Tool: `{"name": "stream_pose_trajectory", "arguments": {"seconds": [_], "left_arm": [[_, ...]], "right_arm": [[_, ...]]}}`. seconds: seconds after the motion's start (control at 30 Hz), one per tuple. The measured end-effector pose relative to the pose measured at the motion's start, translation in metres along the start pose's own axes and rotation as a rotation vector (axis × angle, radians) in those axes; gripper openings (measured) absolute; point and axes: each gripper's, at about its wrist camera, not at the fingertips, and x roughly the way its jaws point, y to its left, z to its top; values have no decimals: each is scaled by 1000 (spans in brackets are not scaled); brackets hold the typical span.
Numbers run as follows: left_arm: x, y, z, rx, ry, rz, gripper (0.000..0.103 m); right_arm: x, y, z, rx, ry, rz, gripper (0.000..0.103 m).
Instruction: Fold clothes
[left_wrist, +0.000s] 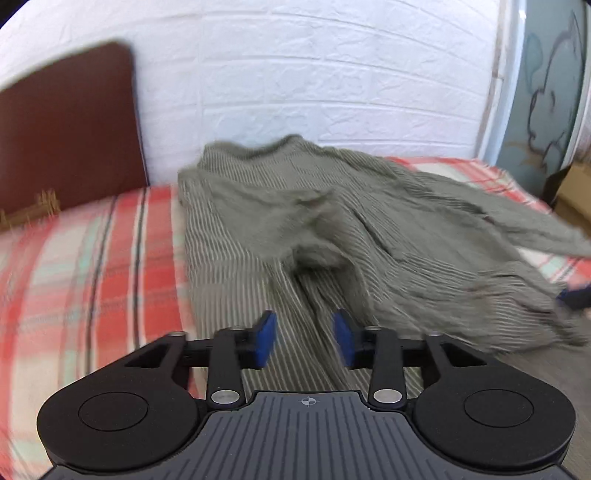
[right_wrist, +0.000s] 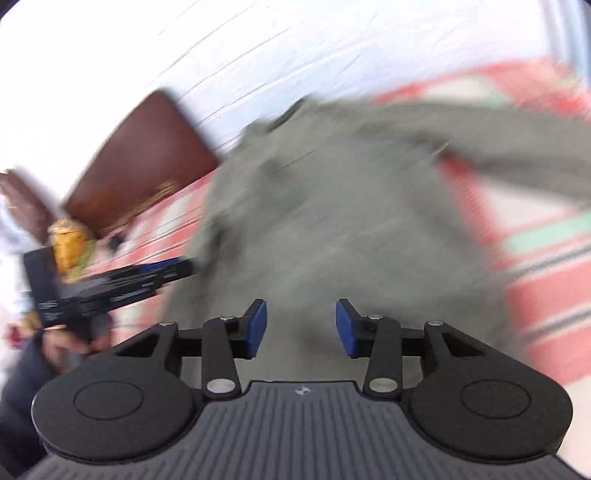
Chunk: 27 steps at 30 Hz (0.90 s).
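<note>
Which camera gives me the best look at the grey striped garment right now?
The left wrist view: the grey striped garment lies crumpled on the plaid bedspread, its stripes and folds fairly sharp. The right wrist view shows the same garment only as a motion-blurred grey mass.

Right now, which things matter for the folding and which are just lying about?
For the job: grey striped garment; left gripper, open; right gripper, open; plaid bedsheet as work surface.
Lying about: brown headboard; cardboard box; yellow object, too blurred to identify.
</note>
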Motion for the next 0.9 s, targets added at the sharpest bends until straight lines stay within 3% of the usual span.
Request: {"name": "stream_pose_trajectory", "arguments": {"seconds": [0.17, 0.3, 0.47, 0.67, 0.7, 0.73, 0.77, 0.8, 0.83, 0.9], "left_arm": [[19, -20, 19, 279, -29, 101, 69], [37, -29, 28, 408, -2, 140, 69], [50, -38, 25, 484, 19, 144, 69], [63, -43, 20, 483, 41, 141, 69], [65, -43, 20, 478, 45, 135, 66], [67, -43, 19, 470, 54, 127, 47], [69, -43, 20, 459, 66, 121, 36], [71, -42, 20, 442, 79, 125, 11], [72, -41, 20, 423, 89, 128, 5], [70, -36, 22, 378, 90, 116, 2]], "right_arm": [[-3, -31, 16, -25, -24, -67, 55], [3, -49, 25, -39, -20, -96, 57], [3, -66, 19, -35, 1, -131, 57], [-1, -80, 9, -18, 3, -183, 62], [-1, -83, 7, -3, -7, -203, 62], [-1, -86, 6, 9, -3, -204, 62], [-1, -88, 4, 19, 1, -199, 62], [-1, -89, 2, 29, 6, -193, 50], [-4, -89, 2, 35, 0, -190, 26], [-10, -87, 2, 45, -17, -185, 17]]}}
